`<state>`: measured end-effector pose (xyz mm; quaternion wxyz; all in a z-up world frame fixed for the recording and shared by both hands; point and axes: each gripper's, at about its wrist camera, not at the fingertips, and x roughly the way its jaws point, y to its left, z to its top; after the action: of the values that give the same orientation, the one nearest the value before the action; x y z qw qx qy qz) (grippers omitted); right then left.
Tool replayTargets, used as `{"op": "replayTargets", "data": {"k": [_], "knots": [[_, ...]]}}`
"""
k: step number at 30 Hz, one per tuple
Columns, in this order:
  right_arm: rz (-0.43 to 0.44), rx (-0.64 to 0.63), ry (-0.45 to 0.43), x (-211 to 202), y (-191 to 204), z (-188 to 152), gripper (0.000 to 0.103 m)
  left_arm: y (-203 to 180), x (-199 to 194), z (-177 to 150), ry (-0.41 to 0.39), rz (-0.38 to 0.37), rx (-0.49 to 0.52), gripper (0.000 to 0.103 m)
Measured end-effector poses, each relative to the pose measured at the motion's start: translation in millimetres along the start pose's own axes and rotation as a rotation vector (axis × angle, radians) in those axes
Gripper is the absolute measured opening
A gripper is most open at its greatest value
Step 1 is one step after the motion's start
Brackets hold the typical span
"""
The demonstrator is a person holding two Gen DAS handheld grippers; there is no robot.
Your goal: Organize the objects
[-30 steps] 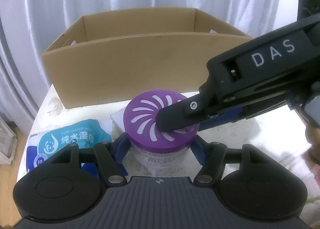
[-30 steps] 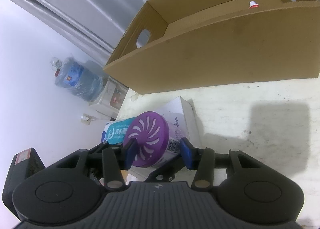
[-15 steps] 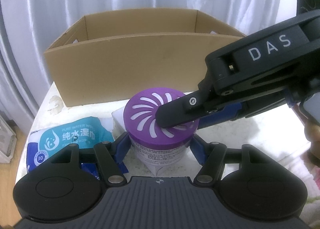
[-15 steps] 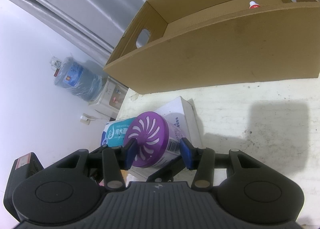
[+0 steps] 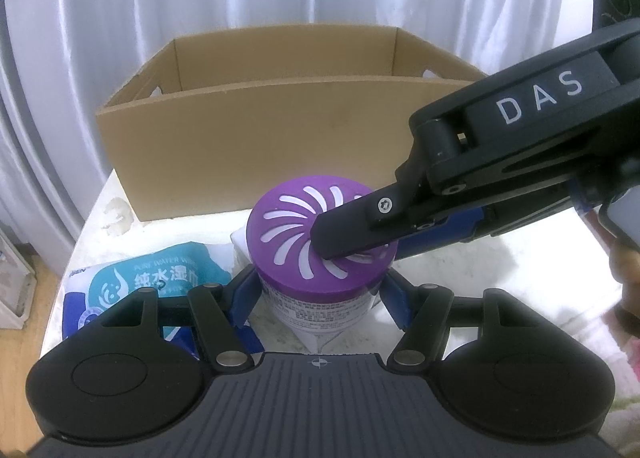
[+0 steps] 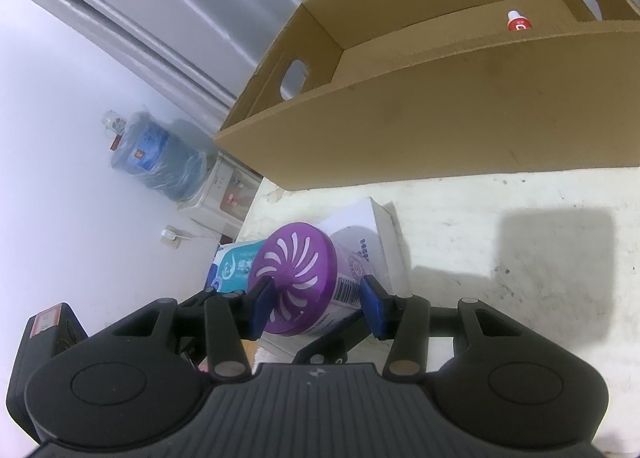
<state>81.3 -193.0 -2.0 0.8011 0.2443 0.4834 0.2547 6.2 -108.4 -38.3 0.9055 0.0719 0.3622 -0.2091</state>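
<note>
The left gripper has its blue pads pressed on either side of the purple-lidded canister, low on its white printed body, and the right gripper clamps the same canister higher up, one pad on the slotted lid's face and the other against the barcode side. In the left wrist view the right gripper's black finger lies across the lid and hides part of the swirl of slots; its housing reads "DAS" in white letters. The canister's base cannot be seen, so whether it rests on the table or is lifted off it cannot be told; the fine print on its label is too small to read. Just behind the canister lies a white carton, mostly covered by it. Beside the canister, toward the table's edge, a blue wet-wipes pack shows Chinese characters and "PURE WATER", partly hidden by the left gripper's linkage. Beyond the canister stands the open cardboard box, its far side cut off by the frame; inside it a small red-and-white cap shows, with whatever it belongs to hidden by the box wall.
</note>
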Motion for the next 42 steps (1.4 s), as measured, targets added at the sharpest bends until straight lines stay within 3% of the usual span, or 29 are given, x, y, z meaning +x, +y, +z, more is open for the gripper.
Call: {"op": "replayTargets", "data": {"k": [26,42], "knots": [[0.008,0.004,-0.012,-3,2,1,0.051,-3,-4,3,-0.011,0.007,0.007,0.065],[0.014,-0.007,-0.052,-14,10,11,0.051,2,-3,31,-0.017,0.021,0.013,0.065]]}}
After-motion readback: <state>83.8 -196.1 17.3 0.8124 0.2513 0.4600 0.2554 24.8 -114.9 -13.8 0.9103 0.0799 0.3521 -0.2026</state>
